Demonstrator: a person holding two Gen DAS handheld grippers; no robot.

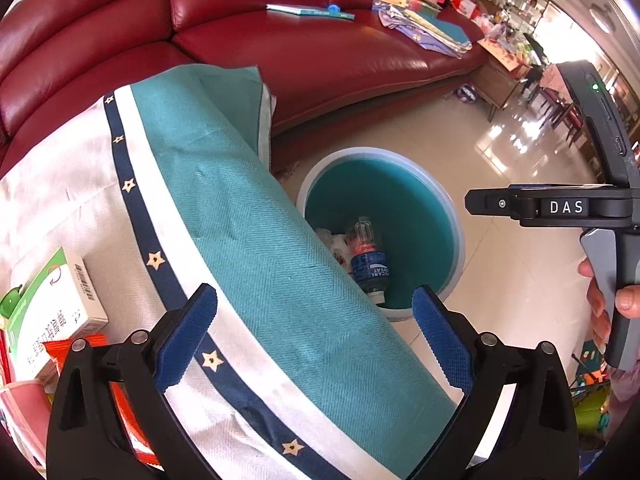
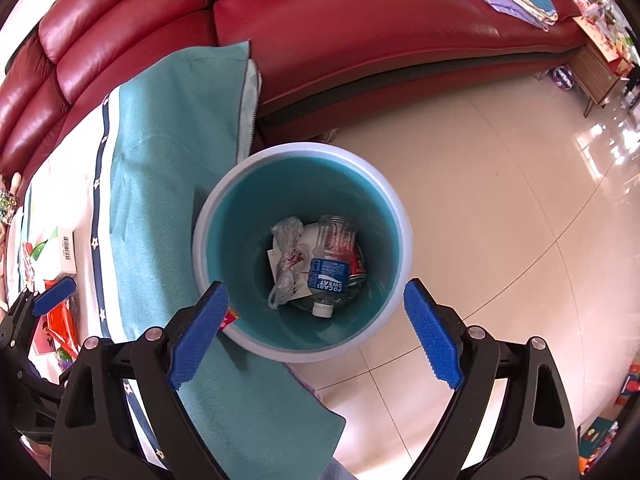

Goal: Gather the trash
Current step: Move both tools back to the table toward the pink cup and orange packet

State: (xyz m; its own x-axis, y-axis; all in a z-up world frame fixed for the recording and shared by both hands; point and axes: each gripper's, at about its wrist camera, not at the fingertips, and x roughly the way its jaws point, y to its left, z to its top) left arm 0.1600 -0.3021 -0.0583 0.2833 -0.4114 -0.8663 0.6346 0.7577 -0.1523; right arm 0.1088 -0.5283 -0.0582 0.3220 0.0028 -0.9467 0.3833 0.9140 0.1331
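Room: glossy cream tile floor point(image 2: 500, 184), red leather sofa point(image 2: 360, 28) along the back, papers and cloth heaped on its far end, too small to sort out.
Table: draped in a teal-and-white cloth point(image 1: 240, 240) with a navy starred band; its edge hides part of the bin in the left wrist view.
Bin: a round bin point(image 2: 402, 216), pale rim, teal inside, on the floor right against the hanging cloth.
Trash inside: a clear bottle point(image 2: 330, 268) with a blue label lying cap toward us, a crumpled plastic bag point(image 2: 286, 256) beside it, something red underneath, mostly covered.
Left gripper point(image 1: 316, 336): jaws spread wide, nothing between them, over the cloth's edge.
Right gripper point(image 2: 316, 330): jaws spread wide too, empty, above the bin mouth.
Still on table: a white-and-green box point(image 1: 60, 300) and an orange wrapper point(image 1: 80, 346), both cut off by the left gripper's frame.
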